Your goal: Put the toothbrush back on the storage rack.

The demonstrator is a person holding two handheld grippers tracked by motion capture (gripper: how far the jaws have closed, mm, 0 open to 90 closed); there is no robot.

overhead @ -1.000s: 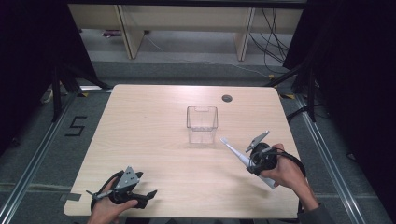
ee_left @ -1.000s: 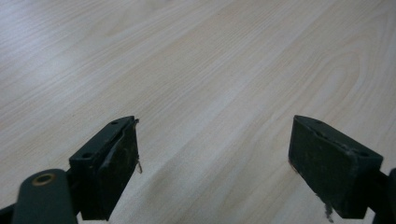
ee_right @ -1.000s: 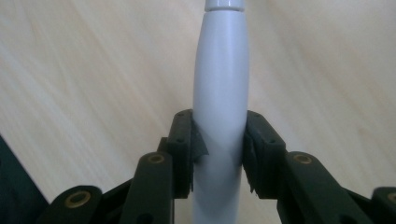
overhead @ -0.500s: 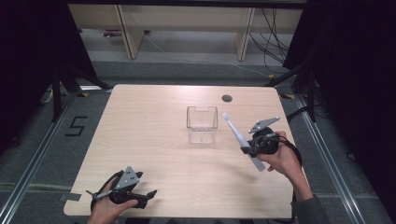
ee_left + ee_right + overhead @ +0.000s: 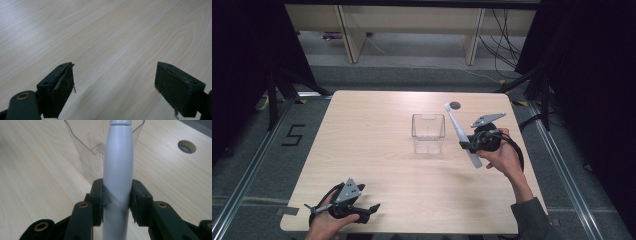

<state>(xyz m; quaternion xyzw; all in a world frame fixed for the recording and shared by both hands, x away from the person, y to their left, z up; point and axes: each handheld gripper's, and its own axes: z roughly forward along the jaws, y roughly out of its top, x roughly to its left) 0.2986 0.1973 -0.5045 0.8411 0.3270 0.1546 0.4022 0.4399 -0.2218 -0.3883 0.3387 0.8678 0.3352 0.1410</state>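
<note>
High view. Pale wood-grain table [image 5: 377, 145], rounded corners, a small round dark grommet hole [image 5: 455, 105] near its far edge. Clear square plastic container [image 5: 428, 132] stands upright near the middle of the table; nothing visible inside it. Right gripper [image 5: 468, 145] is held above the table just right of the container, pinching a long slim grey-white plastic stick [image 5: 460, 132] that tilts up and away toward the far edge. A gap shows between the stick and the container's right wall. Left gripper [image 5: 371, 209] rests low at the near left edge, well apart from the container, with bare table between them.

Left gripper view. Two black jaws spread wide, nothing between them. Their pads are matte and scuffed at the edges. Below them, smooth light wood grain.

Right gripper view. Black jaws pressed onto the stick [image 5: 117, 170] from both sides. The stick is smooth, rounded and slightly swollen at the grip. Past it, the container [image 5: 97, 142] with thin transparent walls and a notched rim; no contents visible. The grommet hole [image 5: 186, 146] lies to its right.
</note>
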